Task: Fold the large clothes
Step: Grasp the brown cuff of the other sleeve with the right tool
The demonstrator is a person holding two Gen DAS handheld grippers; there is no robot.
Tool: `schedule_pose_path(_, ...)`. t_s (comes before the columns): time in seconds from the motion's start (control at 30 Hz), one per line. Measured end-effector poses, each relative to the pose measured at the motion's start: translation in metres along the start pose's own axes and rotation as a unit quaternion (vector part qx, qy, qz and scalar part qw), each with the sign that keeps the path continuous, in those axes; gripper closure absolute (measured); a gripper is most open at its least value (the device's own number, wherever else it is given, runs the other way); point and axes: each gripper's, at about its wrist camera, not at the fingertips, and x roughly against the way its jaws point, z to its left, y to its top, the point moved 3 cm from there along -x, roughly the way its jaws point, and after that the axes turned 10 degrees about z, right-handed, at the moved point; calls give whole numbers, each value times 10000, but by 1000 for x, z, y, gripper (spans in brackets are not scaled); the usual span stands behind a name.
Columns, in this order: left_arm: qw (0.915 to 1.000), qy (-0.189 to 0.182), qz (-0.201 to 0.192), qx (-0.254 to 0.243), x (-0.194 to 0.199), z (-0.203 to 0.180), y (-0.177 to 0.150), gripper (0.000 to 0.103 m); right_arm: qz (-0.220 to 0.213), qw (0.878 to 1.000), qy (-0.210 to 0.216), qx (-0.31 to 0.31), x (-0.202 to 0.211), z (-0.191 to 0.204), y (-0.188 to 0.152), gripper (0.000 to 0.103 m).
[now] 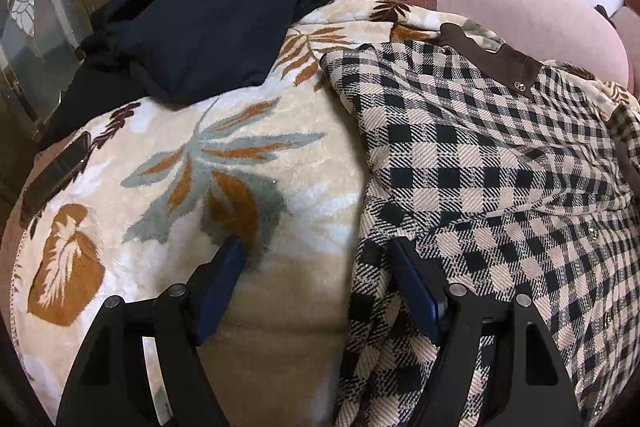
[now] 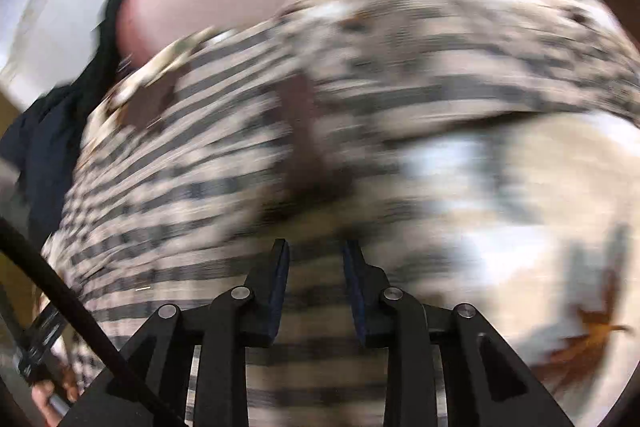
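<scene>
The checked coat (image 1: 500, 155) is lying spread on the leaf-print blanket (image 1: 200, 163) over the pink sofa (image 1: 520, 7), its brown collar (image 1: 492, 61) at the far end, so its long axis is running away from both tools. The left tool (image 1: 316, 251) is hovering released, straddling the coat's left edge. The right tool (image 2: 316, 251) is sitting partly parted over the coat's near hem, gripping nothing as far as the blur shows, so each tool is nearest its own side.

Heavily blurred: the right tool (image 2: 316, 251), its jaws parted, hovers over a beige-and-black checked woven garment (image 2: 192, 187) lying on a cream leaf-print fleece blanket (image 2: 520, 227).
</scene>
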Motion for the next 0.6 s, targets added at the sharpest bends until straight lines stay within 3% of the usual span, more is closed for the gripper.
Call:
schedule_pose_path(0.03,10000,15,-35,-6,3,-1,-2,28,-23,9998,89,-149,6,-18,2,74)
schedule_pose_path(0.13,9998,36,-161,-77,15,-6,-11,28,-323,9960,-274,-782,28,-84,7,63)
schedule_pose_path(0.2,9997,5,-223,-96,26,-10,-20,28,-435,9920,-141,-1175,38,-125,9,63)
schedule_pose_path(0.3,9993,-356,-83,-8,37,-20,-37,28,-705,9838,283,-1626,53,-175,13,63)
schedule_pose_path(0.6,9964,-767,323,131,66,-62,-91,28,-1253,9553,1264,-2360,59,-235,43,60)
